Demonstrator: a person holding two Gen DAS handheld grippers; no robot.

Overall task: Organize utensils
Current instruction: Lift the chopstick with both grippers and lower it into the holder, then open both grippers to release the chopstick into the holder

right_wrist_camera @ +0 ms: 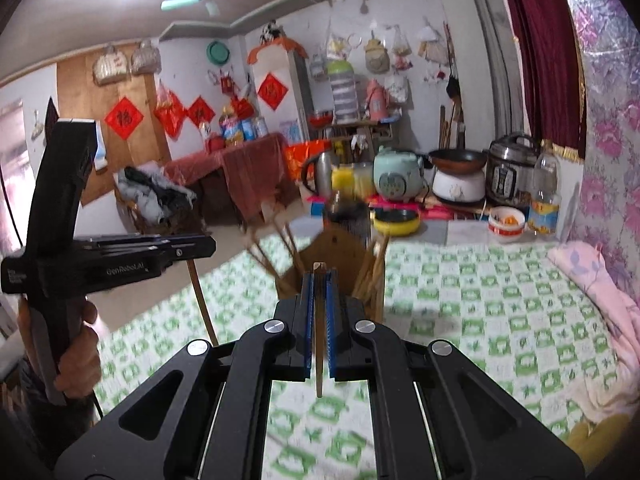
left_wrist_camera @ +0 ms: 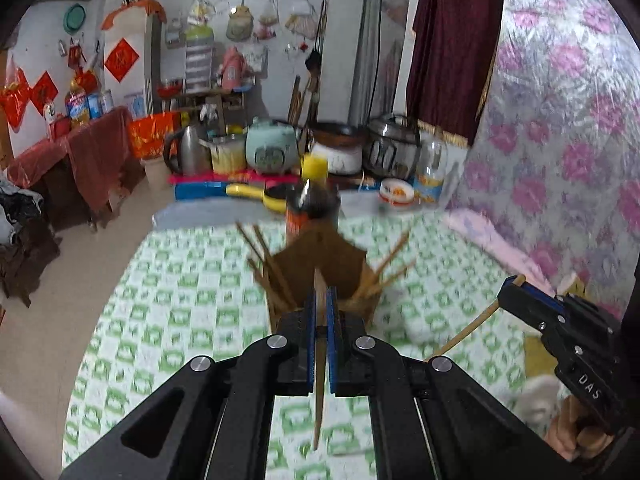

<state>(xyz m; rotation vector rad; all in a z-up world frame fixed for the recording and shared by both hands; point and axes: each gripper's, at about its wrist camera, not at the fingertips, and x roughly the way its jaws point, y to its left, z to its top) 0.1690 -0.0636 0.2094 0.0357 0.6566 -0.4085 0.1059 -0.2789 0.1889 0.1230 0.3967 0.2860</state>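
A brown chopstick holder [left_wrist_camera: 320, 276] [right_wrist_camera: 336, 268] stands on the green-and-white checked cloth [left_wrist_camera: 192, 312] [right_wrist_camera: 480, 312], with several wooden chopsticks fanning out of it. My left gripper [left_wrist_camera: 320, 294] is shut on one wooden chopstick [left_wrist_camera: 319, 408], which hangs down between its blue pads, just short of the holder. My right gripper [right_wrist_camera: 319, 276] is shut on another chopstick [right_wrist_camera: 319, 376], also held upright before the holder. In the left wrist view the right gripper [left_wrist_camera: 514, 286] shows at the right with its chopstick [left_wrist_camera: 468, 330]. In the right wrist view the left gripper [right_wrist_camera: 208, 245] shows at the left with its chopstick [right_wrist_camera: 202, 300].
A dark sauce bottle [left_wrist_camera: 314, 208] [right_wrist_camera: 346, 212] with a yellow cap stands right behind the holder. Further back are a kettle [left_wrist_camera: 188, 152], rice cookers [left_wrist_camera: 272, 148], a yellow pan [right_wrist_camera: 396, 220] and a bowl [right_wrist_camera: 506, 222]. A pink quilt [right_wrist_camera: 600, 280] lies at the right. A person's hand [right_wrist_camera: 80, 344] grips the left handle.
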